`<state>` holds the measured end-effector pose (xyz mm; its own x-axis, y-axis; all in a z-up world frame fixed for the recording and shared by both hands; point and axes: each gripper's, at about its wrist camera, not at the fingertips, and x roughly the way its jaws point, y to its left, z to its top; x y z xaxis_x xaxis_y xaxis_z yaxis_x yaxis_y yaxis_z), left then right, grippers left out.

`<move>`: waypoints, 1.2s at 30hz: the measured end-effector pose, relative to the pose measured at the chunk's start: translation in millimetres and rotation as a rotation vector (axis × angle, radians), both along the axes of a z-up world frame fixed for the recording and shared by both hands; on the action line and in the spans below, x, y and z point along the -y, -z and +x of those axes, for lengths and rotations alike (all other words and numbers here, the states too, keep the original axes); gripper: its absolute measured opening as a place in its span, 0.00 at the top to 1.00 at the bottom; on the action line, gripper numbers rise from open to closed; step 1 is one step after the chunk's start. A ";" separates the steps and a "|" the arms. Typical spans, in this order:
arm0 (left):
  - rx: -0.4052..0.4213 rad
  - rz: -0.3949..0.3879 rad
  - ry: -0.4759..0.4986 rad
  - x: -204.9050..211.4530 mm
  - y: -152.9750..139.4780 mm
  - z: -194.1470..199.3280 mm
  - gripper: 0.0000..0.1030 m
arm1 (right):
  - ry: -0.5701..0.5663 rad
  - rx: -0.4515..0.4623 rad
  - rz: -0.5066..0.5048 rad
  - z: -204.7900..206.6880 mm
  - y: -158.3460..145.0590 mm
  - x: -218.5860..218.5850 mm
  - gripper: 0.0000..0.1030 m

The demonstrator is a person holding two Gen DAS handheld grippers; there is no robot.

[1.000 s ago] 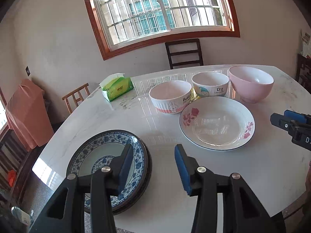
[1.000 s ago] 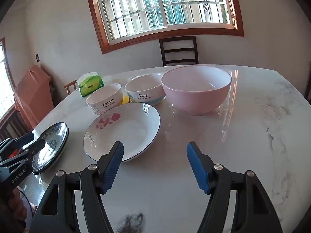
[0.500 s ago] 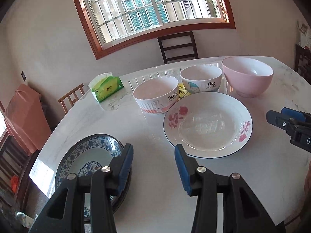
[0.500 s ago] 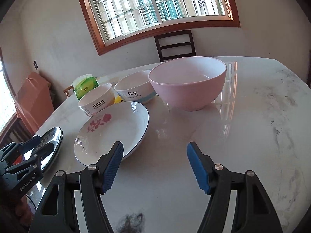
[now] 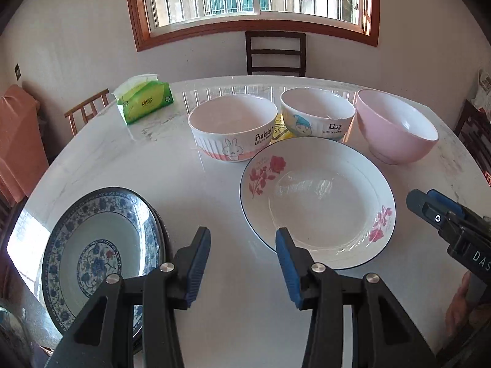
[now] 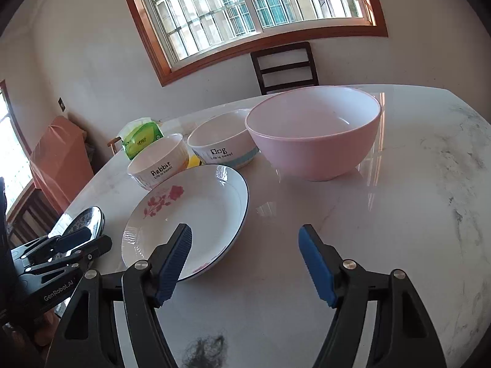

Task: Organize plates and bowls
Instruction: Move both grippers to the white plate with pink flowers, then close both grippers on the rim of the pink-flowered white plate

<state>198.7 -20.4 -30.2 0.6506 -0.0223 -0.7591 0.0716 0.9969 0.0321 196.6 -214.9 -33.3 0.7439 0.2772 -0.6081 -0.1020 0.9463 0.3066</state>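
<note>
Nearest, left tool [image 5: 243, 256] parted about halfway over bare white marble surface [image 5: 153, 165], nothing between its blue pads — just left of it, stacked blue-and-white patterned round plates [image 5: 101, 245] at the surface's edge. Right tool [image 6: 245, 256] spread wider, jaws just opened further, empty, poised at the near rim of the white shallow plate with red roses and a dark rim line [image 6: 196, 211]. Beyond that plate, in a row: white "Rabbit" ceramic bowl [image 5: 233, 128], white "Dog" ceramic bowl [image 5: 317, 116], large plain pink bowl [image 6: 313, 135]. Farther back, green tissue pack [image 5: 144, 101].
</note>
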 end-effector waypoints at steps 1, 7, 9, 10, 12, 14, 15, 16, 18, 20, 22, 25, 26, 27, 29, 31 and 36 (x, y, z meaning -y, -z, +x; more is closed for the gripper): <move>-0.019 -0.026 -0.004 -2.7 1.5 4.9 0.56 | -0.004 -0.004 0.002 2.3 1.0 -0.7 0.33; -0.093 -0.126 -0.028 -13.6 10.8 28.6 0.56 | -0.025 -0.022 -0.002 18.6 4.7 -5.1 0.33; -0.119 -0.155 -0.030 -15.4 14.7 35.8 0.56 | -0.031 -0.040 -0.002 25.9 7.5 -5.8 0.33; -0.131 -0.167 -0.026 -15.6 16.4 38.8 0.56 | -0.032 -0.049 0.003 29.7 9.2 -5.9 0.33; -0.151 -0.183 -0.025 -15.3 21.0 44.1 0.56 | -0.039 -0.069 0.004 37.8 13.0 -7.2 0.33; -0.174 -0.185 -0.022 -13.9 25.6 50.2 0.56 | -0.039 -0.086 -0.008 45.4 16.6 -9.4 0.33; -0.187 -0.192 -0.022 -13.7 28.2 52.9 0.56 | -0.048 -0.095 -0.008 49.0 18.3 -10.8 0.33; -0.194 -0.201 -0.024 -13.9 30.6 55.4 0.56 | -0.057 -0.101 -0.005 52.3 20.2 -11.9 0.33; -0.200 -0.207 -0.031 -14.0 33.4 59.9 0.56 | -0.067 -0.120 -0.014 58.9 24.6 -14.9 0.39; -0.206 -0.215 -0.039 -14.9 35.9 63.2 0.56 | -0.081 -0.136 -0.011 64.7 27.5 -17.0 0.47; -0.217 -0.233 -0.023 -14.1 38.2 65.3 0.56 | -0.089 -0.152 -0.026 69.0 29.6 -20.5 0.49; -0.211 -0.204 -0.010 -10.7 38.3 65.6 0.56 | -0.098 -0.155 -0.042 71.5 29.4 -24.3 0.53; -0.209 -0.195 -0.007 -9.9 38.3 65.5 0.56 | -0.099 -0.157 -0.049 72.5 29.4 -25.3 0.55; -0.209 -0.189 0.000 -8.3 38.3 66.1 0.56 | -0.098 -0.159 -0.056 73.5 29.3 -26.0 0.60; -0.208 -0.185 0.017 -5.2 37.9 65.1 0.58 | -0.098 -0.163 -0.067 75.2 30.0 -26.6 0.67; -0.193 -0.190 0.009 -3.8 36.9 63.0 0.72 | -0.103 -0.170 -0.075 76.6 31.1 -28.0 0.81; -0.198 -0.208 -0.030 -4.5 34.3 60.5 0.77 | -0.106 -0.170 -0.034 74.9 32.1 -19.4 0.84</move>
